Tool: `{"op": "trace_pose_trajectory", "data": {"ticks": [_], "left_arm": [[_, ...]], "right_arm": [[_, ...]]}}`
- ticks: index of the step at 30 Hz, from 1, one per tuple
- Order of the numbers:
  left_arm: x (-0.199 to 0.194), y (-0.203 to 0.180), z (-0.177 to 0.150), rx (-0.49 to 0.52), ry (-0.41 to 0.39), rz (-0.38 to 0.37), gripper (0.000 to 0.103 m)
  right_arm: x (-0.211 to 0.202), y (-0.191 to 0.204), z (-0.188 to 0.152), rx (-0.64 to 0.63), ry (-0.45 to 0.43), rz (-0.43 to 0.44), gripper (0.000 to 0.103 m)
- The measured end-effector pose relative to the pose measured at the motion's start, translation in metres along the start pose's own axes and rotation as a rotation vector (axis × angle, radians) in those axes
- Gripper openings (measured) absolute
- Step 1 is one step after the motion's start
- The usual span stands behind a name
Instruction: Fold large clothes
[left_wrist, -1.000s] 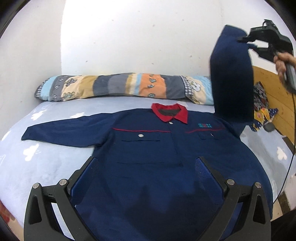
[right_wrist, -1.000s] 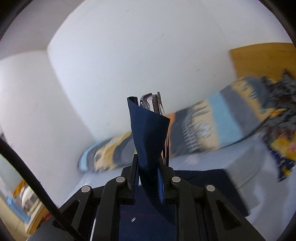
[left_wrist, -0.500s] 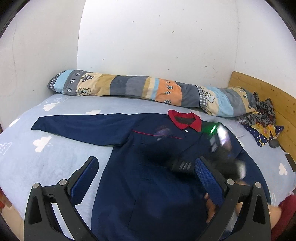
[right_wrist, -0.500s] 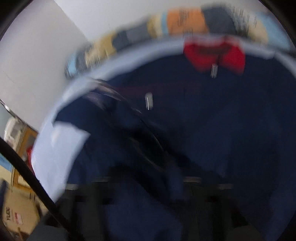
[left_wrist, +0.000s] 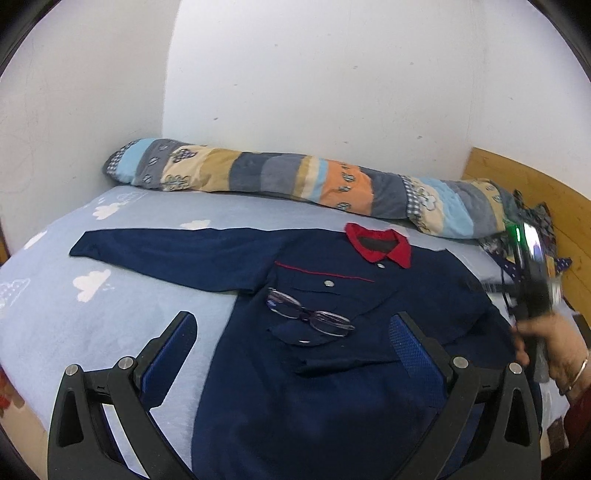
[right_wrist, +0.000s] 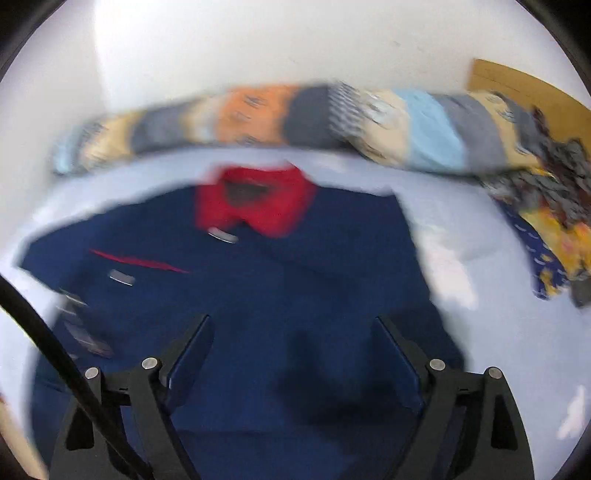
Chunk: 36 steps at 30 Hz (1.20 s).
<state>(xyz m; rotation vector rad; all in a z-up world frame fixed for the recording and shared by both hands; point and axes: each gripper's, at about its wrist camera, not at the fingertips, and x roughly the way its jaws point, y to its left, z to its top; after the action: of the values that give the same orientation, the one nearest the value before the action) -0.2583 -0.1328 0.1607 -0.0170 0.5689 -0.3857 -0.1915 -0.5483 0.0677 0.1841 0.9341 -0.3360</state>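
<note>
Left-wrist footage showed a navy shirt (left_wrist: 332, 369) with a red collar (left_wrist: 380, 247) spread front-up on a bed (left_wrist: 55, 295) dressed in a pale blue sheet printed with white clouds. No container appeared in either view; the nearest to one were the shirt's chest pockets, and whether anything lay inside them could not be told. A pair of glasses (left_wrist: 308, 314) lay on the shirt's chest, just below a buttoned pocket flap. One sleeve (left_wrist: 166, 254) stretched flat across the sheet toward the white wall, while the other lay folded across the shirt's body.

A long patchwork bolster (left_wrist: 295, 177) ran along the head of the bed against the wall, a wooden board (left_wrist: 524, 184) stood at the far right, and a heap of patterned cloth (right_wrist: 546, 229) sat beside it.

The left gripper (left_wrist: 291, 354) hovered over the shirt's lower half, its jaws spread wide with nothing between them. The right gripper (right_wrist: 291, 354), blurred, pointed down at the shirt; its jaws were opening and no cloth sat between the pads. In the left view a hand (left_wrist: 554, 347) carried it at the right edge.

A second earlier the right gripper had been high in the air, clamped on the sleeve it had lifted, together with the glasses; now that sleeve and the glasses lay on the shirt.
</note>
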Motion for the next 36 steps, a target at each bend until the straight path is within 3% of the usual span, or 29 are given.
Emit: {"op": "trace_pose_trajectory", "data": {"ticks": [3,4,7,11,14,17,21,23,27,28,29,31,33,36], "left_arm": [[0.003,0.012,0.002,-0.041,0.005,0.026,0.103],[0.004,0.016,0.002,-0.052,0.007,0.031,0.103],[0.004,0.027,0.002,-0.074,0.005,0.054,0.103],[0.002,0.044,0.001,-0.111,0.001,0.089,0.103],[0.002,0.054,0.0,-0.145,0.011,0.102,0.103],[0.003,0.062,0.0,-0.172,0.015,0.109,0.103],[0.002,0.062,-0.001,-0.167,0.015,0.11,0.103],[0.003,0.061,-0.001,-0.159,0.017,0.107,0.103],[0.006,0.064,0.0,-0.162,0.028,0.103,0.103],[0.008,0.065,0.0,-0.165,0.037,0.1,0.103],[0.01,0.065,0.0,-0.168,0.042,0.098,0.103],[0.012,0.066,0.0,-0.176,0.05,0.096,0.103],[0.015,0.066,0.001,-0.18,0.059,0.092,0.103],[0.018,0.064,0.001,-0.191,0.068,0.083,0.103]], "right_arm": [[0.054,-0.042,-0.028,0.095,0.27,-0.025,0.091],[0.059,-0.049,-0.035,0.13,0.285,-0.009,0.091],[0.04,-0.044,-0.025,0.126,0.244,-0.064,0.088],[0.0,-0.005,-0.004,0.053,0.089,-0.066,0.088],[-0.012,0.041,0.005,-0.009,0.01,0.121,0.088],[-0.015,0.096,0.006,-0.141,0.017,0.326,0.088],[-0.012,0.172,-0.001,-0.311,0.06,0.462,0.088],[0.002,0.204,0.0,-0.379,0.098,0.487,0.088],[0.028,0.249,0.001,-0.492,0.154,0.414,0.087],[0.036,0.254,0.002,-0.504,0.173,0.413,0.082],[0.044,0.259,0.003,-0.51,0.202,0.42,0.064],[0.057,0.27,-0.003,-0.543,0.226,0.416,0.042],[0.054,0.27,-0.005,-0.563,0.203,0.415,0.039],[0.043,0.254,0.0,-0.479,0.191,0.456,0.032]]}}
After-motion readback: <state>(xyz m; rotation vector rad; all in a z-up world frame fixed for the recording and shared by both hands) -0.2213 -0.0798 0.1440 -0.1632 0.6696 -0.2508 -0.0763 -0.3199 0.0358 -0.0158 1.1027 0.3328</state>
